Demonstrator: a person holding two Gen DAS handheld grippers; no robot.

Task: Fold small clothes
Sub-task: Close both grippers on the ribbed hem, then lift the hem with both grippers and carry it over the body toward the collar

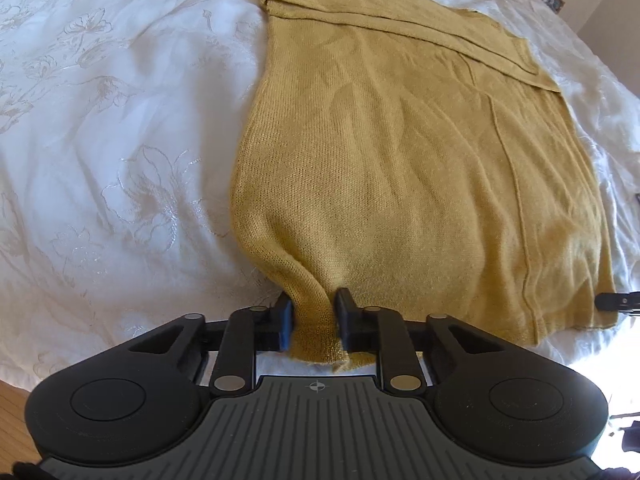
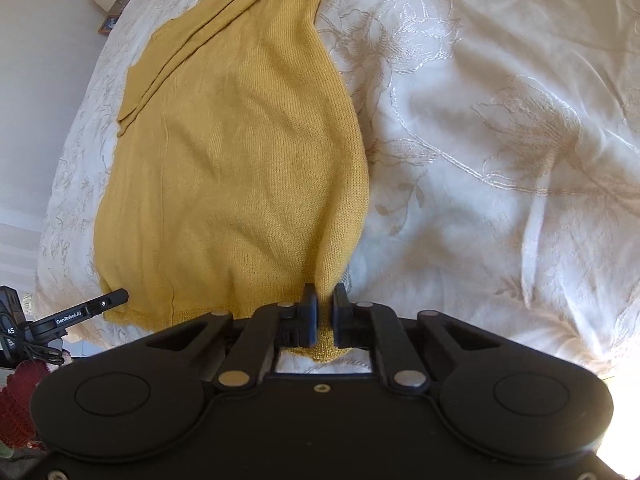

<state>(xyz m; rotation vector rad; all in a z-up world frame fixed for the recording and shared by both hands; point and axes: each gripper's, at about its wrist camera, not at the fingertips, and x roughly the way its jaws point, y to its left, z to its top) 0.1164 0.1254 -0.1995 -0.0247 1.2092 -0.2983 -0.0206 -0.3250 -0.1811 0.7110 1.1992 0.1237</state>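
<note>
A mustard-yellow knit garment lies spread flat on a white embroidered bedspread, its sleeves folded across the far end. My left gripper is shut on the garment's near left hem corner, the knit bunched between its black fingers. In the right wrist view the same garment stretches away from me, and my right gripper is shut on its near right hem corner. The tip of the right gripper shows at the right edge of the left wrist view, and a finger of the left gripper shows low on the left of the right wrist view.
The bedspread runs wide on both sides of the garment. Small items sit past the bed's far edge by a pale wall. A dark red knit piece lies low on the left. Wooden floor shows at the lower left.
</note>
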